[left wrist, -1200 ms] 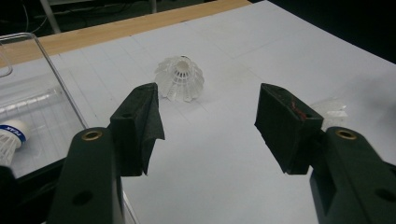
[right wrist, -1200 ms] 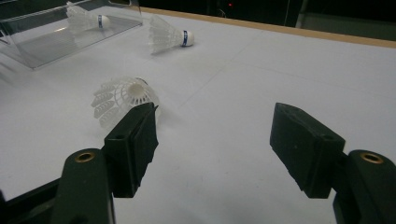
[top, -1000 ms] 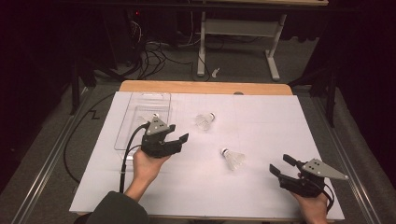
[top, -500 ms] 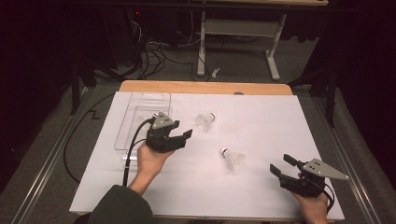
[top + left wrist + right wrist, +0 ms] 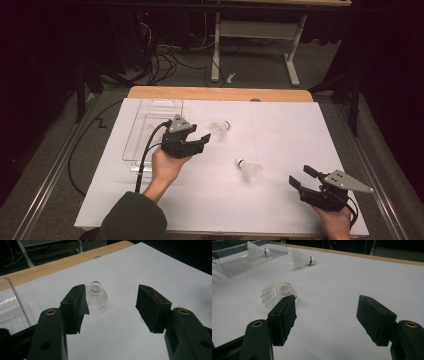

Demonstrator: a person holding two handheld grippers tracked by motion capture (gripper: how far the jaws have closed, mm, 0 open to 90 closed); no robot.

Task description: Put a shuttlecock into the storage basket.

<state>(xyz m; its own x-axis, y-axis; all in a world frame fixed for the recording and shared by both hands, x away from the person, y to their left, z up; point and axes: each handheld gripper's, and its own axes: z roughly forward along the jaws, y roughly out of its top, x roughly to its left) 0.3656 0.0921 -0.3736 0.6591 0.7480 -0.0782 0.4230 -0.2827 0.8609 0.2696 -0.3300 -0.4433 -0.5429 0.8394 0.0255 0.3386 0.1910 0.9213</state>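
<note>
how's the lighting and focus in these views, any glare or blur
High view: white table cover bright, surroundings near black, image soft. Left gripper view: shuttlecock fairly sharp, near jaws slightly soft, cover washes out. Right gripper view: glare streaks on the clear tray, nearest shuttlecock slightly blown out.

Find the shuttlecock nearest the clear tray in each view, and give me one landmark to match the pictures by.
High view: the shuttlecock lies centre-left, just right of the left tool.
Left gripper view: upper centre, beside the left-hand jaw.
Right gripper view: upper left, right of the clear tray.
Shared landmark: the table's wooden edge behind it.
</note>
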